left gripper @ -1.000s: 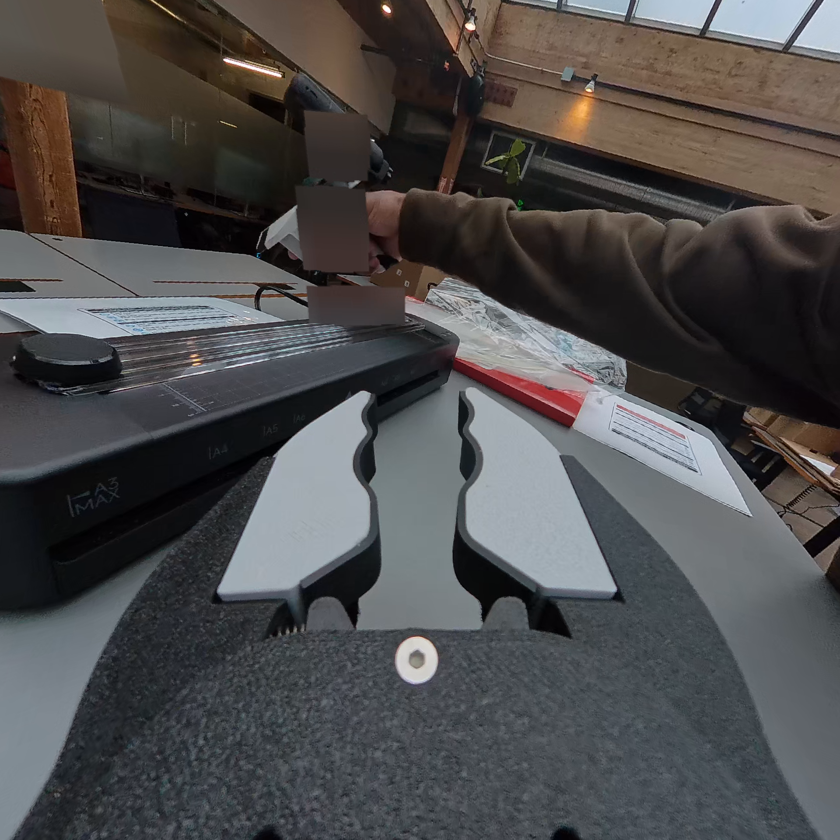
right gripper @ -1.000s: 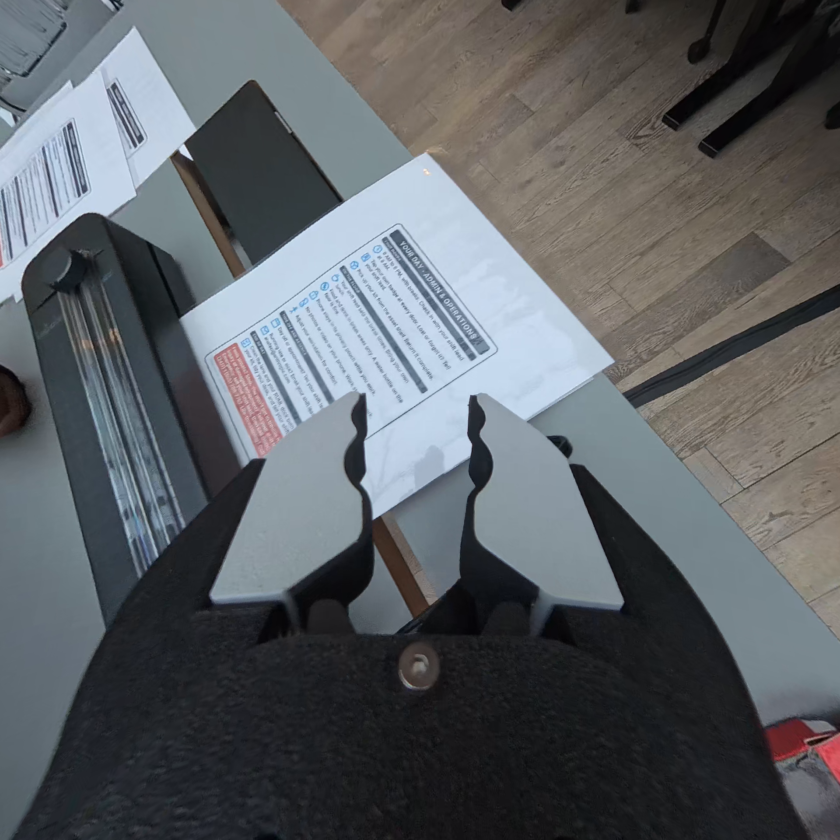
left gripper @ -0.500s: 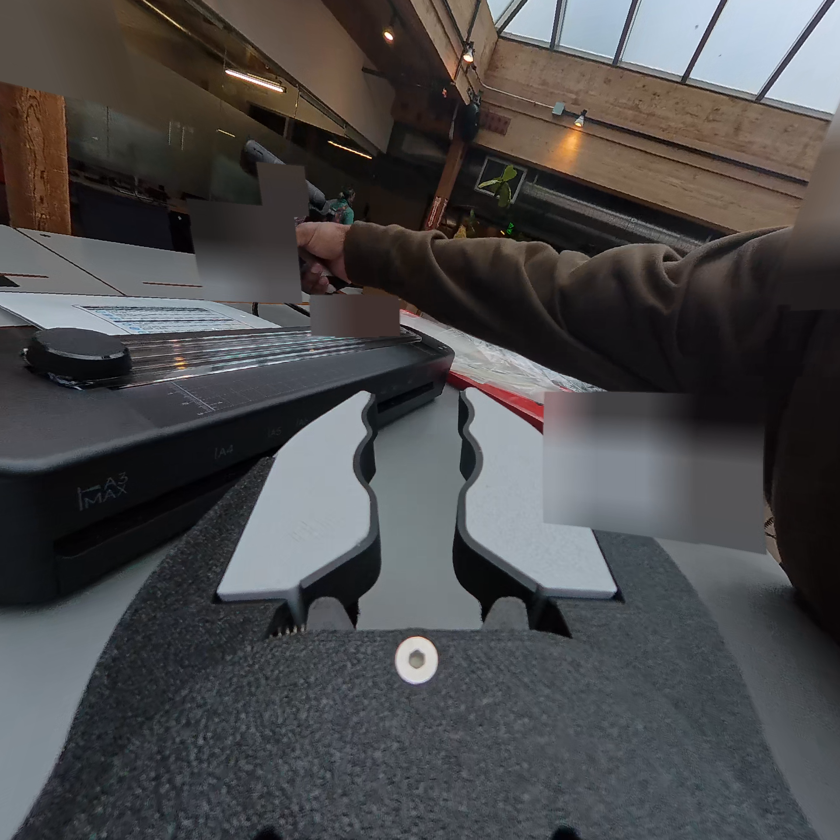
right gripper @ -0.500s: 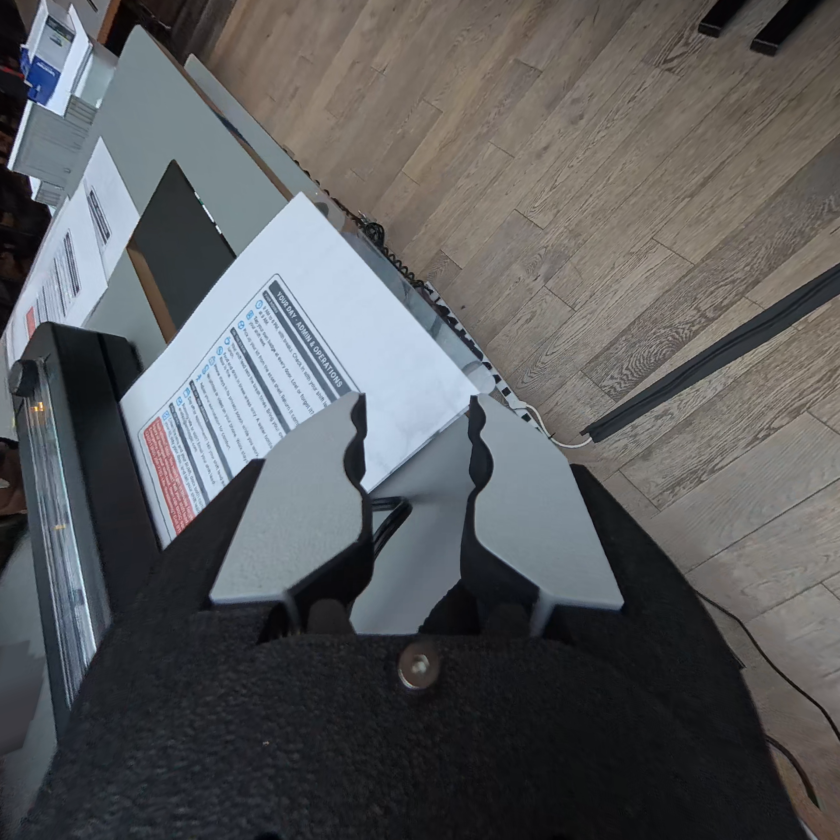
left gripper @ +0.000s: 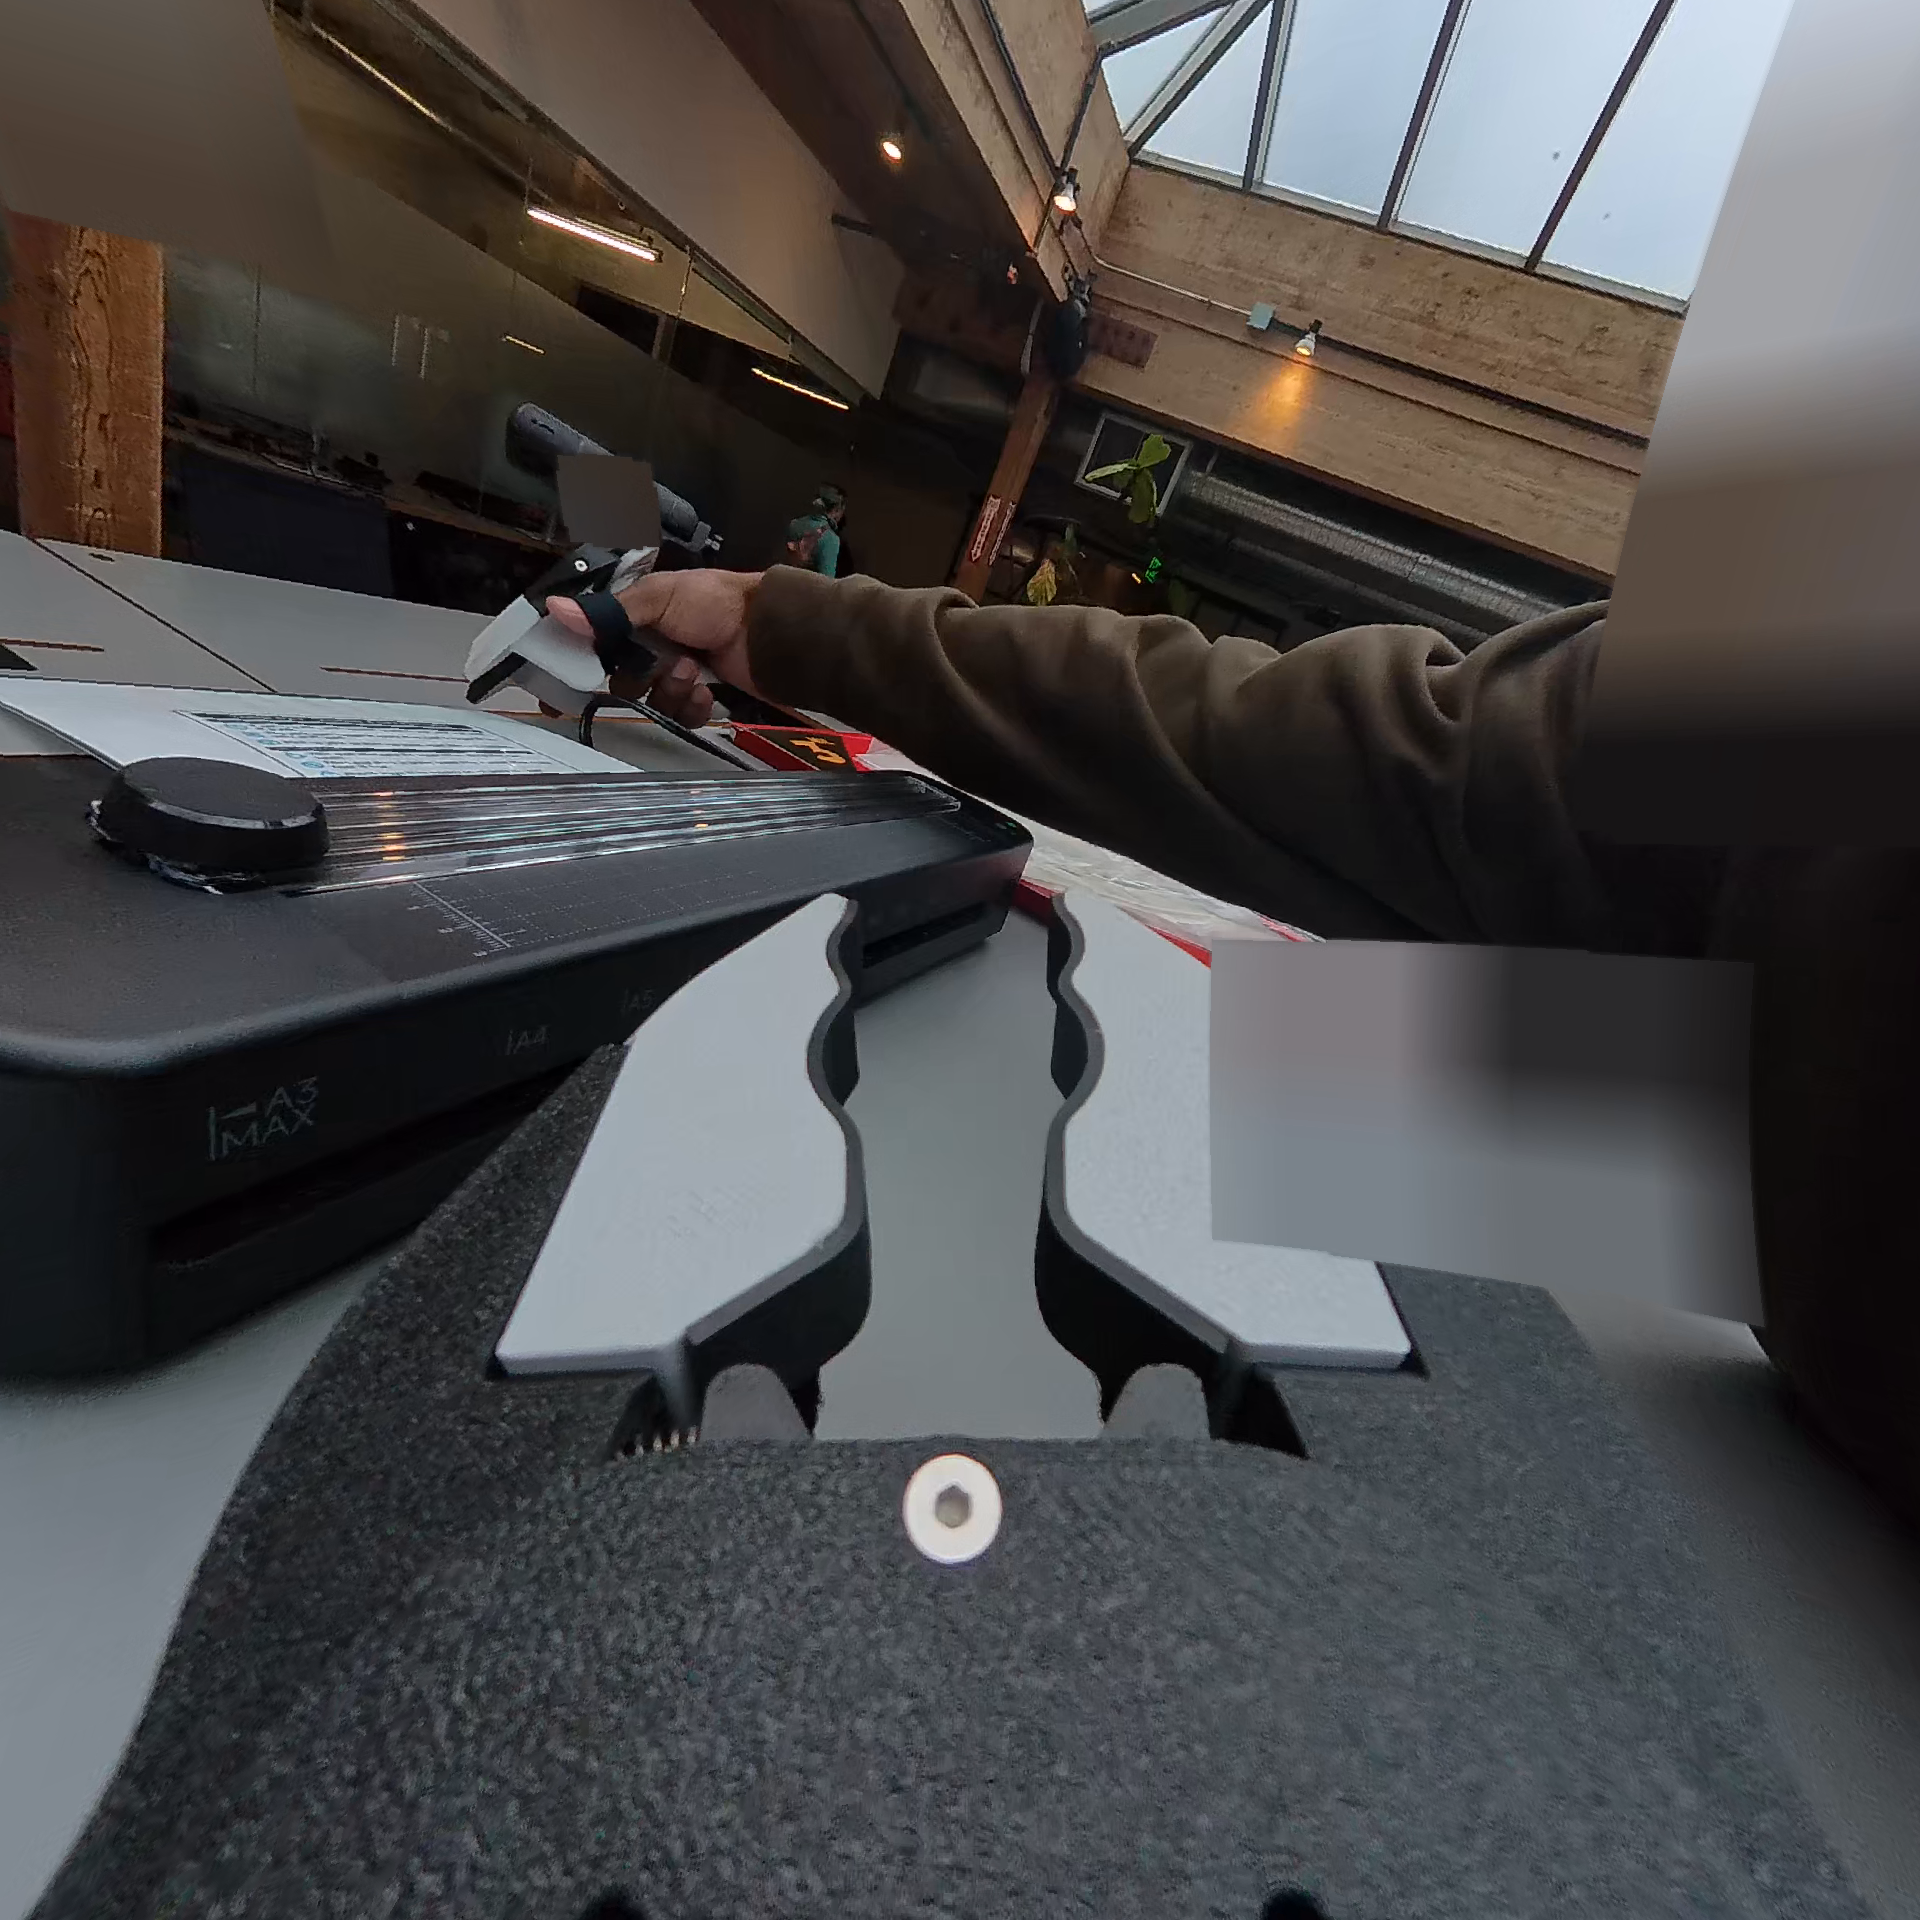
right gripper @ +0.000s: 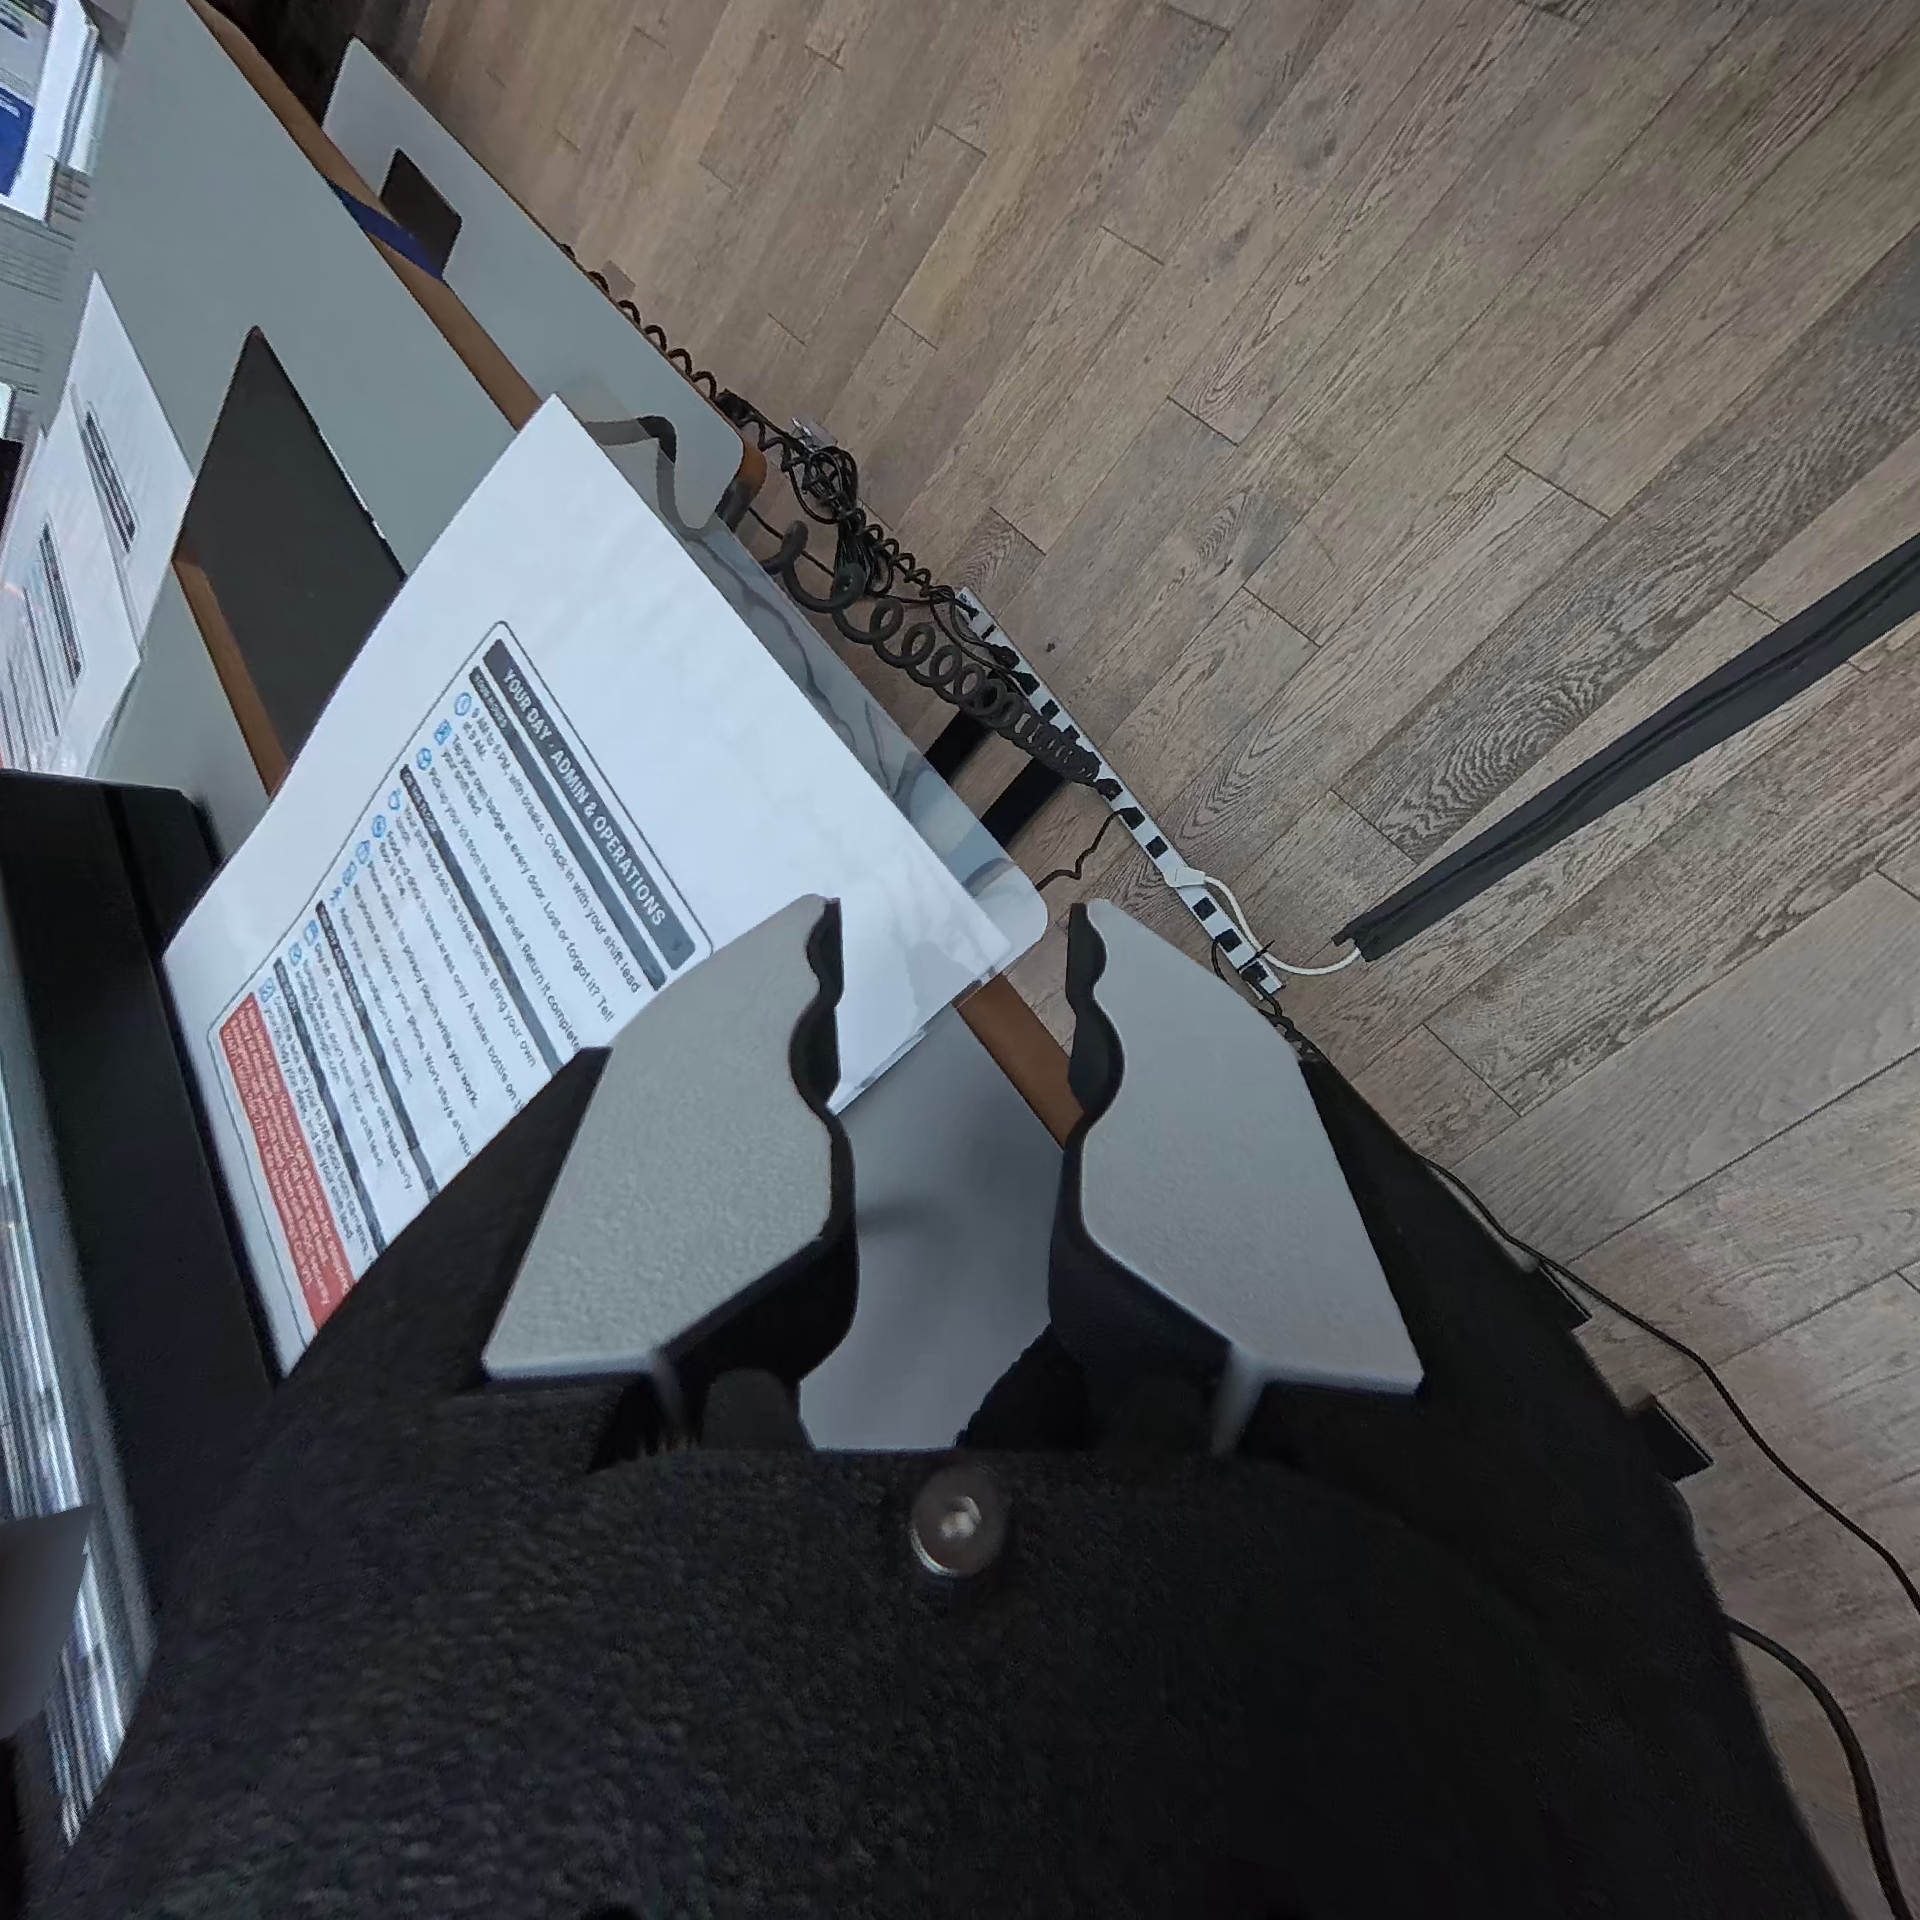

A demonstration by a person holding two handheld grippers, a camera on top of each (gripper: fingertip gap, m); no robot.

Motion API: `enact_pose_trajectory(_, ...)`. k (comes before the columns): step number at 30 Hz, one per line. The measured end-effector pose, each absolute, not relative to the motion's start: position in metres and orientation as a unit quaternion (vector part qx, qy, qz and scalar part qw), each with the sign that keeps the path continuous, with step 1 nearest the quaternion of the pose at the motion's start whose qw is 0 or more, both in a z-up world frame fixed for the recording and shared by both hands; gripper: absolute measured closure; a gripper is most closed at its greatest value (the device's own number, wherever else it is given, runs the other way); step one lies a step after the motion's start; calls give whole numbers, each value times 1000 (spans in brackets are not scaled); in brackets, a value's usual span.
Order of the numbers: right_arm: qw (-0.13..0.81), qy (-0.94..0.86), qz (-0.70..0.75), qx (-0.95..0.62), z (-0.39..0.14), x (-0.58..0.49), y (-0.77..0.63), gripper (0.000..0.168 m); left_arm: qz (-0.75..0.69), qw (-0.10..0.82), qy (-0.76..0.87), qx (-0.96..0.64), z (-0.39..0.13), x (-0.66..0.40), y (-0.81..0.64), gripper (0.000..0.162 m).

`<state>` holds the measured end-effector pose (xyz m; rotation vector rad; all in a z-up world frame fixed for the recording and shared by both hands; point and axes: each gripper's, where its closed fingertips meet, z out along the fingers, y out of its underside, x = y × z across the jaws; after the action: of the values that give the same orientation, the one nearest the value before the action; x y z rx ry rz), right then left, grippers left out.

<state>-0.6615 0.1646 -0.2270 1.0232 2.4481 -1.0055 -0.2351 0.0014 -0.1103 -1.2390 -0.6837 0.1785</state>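
A black laminator (left gripper: 416, 966) lies on the grey table (left gripper: 935, 1143). A laminated printed sheet (right gripper: 582, 821) sticks out of its far side, past the table edge. My left gripper (left gripper: 948, 935) is open and empty, low over the table beside the laminator's front slot. My right gripper (right gripper: 951, 935) is open and empty, just above the sheet's near corner, with its jaws on either side of the table's edge. It also shows in the left wrist view (left gripper: 540, 655), held by a hand behind the laminator. The sheet also shows there (left gripper: 343, 727).
A sleeved arm (left gripper: 1195, 738) reaches across the table above a red-edged packet with clear pouches (left gripper: 1049, 883). More printed sheets (right gripper: 94, 540) and a dark panel (right gripper: 281, 561) lie on the table. Below are a wood floor (right gripper: 1455, 416), a coiled cable (right gripper: 935, 665) and a power strip (right gripper: 1195, 883).
My right gripper has moved down and along toward the sheet's free corner, tilting so more floor shows. The arm has dropped lower over the table. My left gripper has barely moved.
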Motion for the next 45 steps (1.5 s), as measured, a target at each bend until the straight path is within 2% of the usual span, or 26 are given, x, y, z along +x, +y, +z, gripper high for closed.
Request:
enact_pose_trajectory(15, 143, 856, -336, 365, -233, -669, 167, 128, 81, 758, -313, -567, -110, -235, 1, 128)
enact_pose_trajectory(27, 202, 841, -335, 375, -234, -666, 160, 126, 78, 760, -313, -563, -109, -235, 1, 128)
enact_pose_trajectory(45, 217, 827, -359, 374, -232, -666, 159, 127, 77, 762, -314, -561, -108, -235, 0, 128)
